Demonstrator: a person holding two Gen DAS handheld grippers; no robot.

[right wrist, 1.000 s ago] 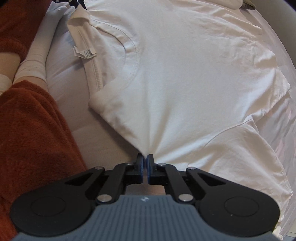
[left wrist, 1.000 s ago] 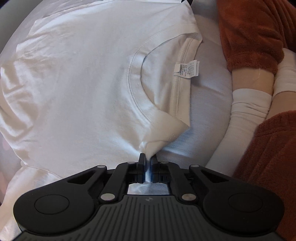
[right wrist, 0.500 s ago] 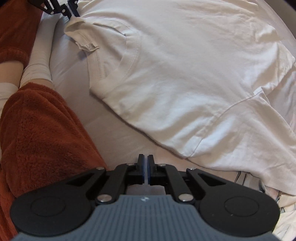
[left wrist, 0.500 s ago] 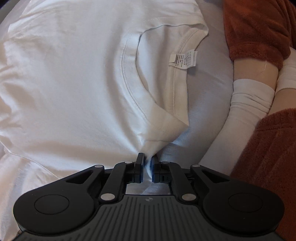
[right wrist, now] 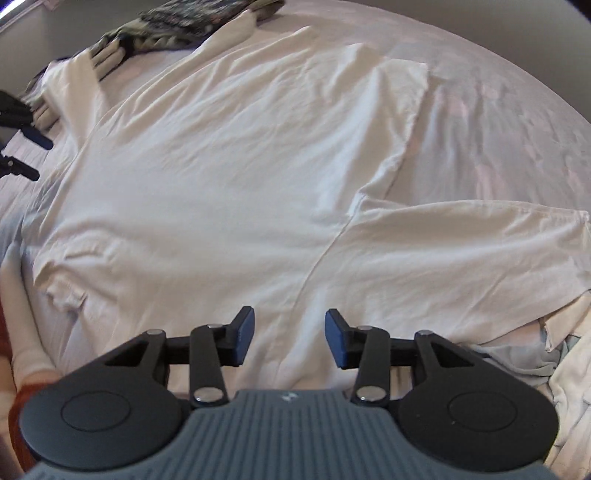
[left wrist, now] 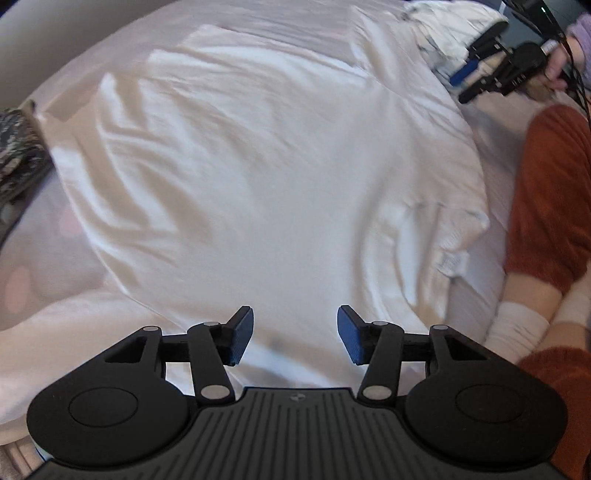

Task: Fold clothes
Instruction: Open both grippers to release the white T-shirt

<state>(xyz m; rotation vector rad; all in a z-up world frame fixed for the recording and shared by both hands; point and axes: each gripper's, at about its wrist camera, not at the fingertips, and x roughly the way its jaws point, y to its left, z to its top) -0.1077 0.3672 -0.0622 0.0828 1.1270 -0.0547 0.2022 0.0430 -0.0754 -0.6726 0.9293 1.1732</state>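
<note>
A white T-shirt (left wrist: 258, 177) lies spread flat on the bed, collar and label (left wrist: 452, 262) toward the right of the left wrist view. In the right wrist view the shirt (right wrist: 221, 177) fills the middle, one sleeve (right wrist: 461, 251) spread to the right. My left gripper (left wrist: 295, 334) is open and empty just above the shirt's near edge. My right gripper (right wrist: 290, 338) is open and empty above the shirt near the sleeve seam. The right gripper also shows at the far right of the left wrist view (left wrist: 495, 70).
The bed sheet (right wrist: 517, 122) is pale with faint pink spots. A dark patterned garment (right wrist: 184, 18) lies at the far edge, also seen in the left wrist view (left wrist: 18, 155). A crumpled pile of light clothes (right wrist: 565, 369) sits right. The person's rust-red sleeve (left wrist: 554, 192) is close by.
Both grippers have opened and let go of the shirt's shoulder edges. Both have pulled back and up, so the whole shirt now lies flat in view.
</note>
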